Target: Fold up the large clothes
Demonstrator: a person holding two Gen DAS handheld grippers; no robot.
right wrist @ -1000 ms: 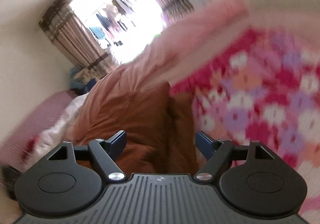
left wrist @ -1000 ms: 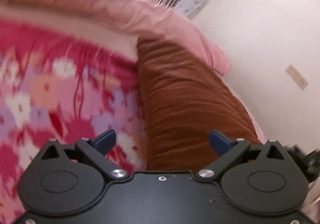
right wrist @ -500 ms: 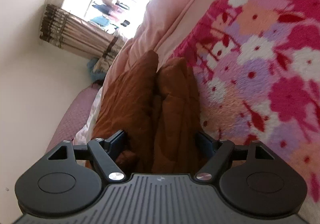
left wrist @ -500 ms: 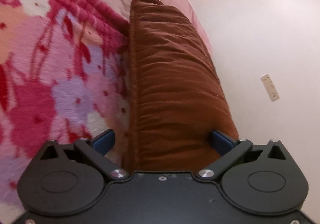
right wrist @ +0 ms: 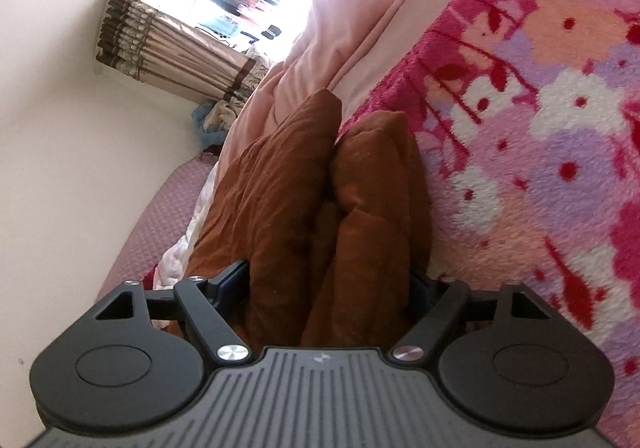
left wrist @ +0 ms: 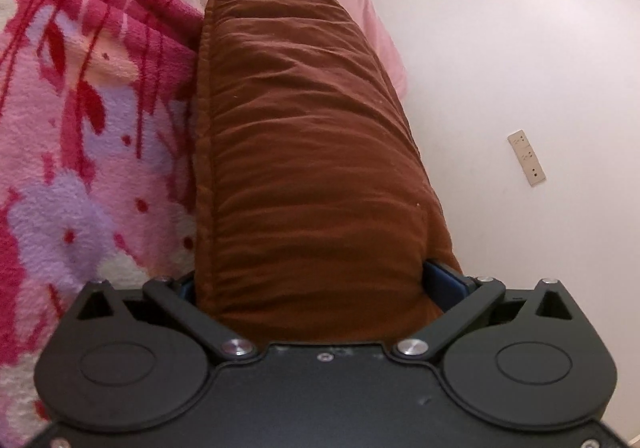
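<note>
A thick brown folded garment (left wrist: pixel 304 152) lies on a pink floral blanket (left wrist: pixel 80 176). In the left wrist view it fills the space between the fingers of my left gripper (left wrist: pixel 310 282), which stands wide open around its near end; only the right blue fingertip (left wrist: pixel 444 282) shows. In the right wrist view the same garment (right wrist: pixel 320 208) shows as two bunched layers between the fingers of my right gripper (right wrist: pixel 330 280), also open around it. Both fingertip pairs are mostly hidden by cloth.
A pale pink quilt (right wrist: pixel 340 28) lies beyond the garment. A bright window with striped curtains (right wrist: pixel 172 56) is at the back. White walls (left wrist: pixel 500 48) with a socket plate (left wrist: pixel 526 158) are close by. More bedding (right wrist: pixel 160 216) lies at the left.
Both grippers have moved forward onto the brown garment, so its end now sits deep between each pair of open fingers. The earlier motion blur is gone.
</note>
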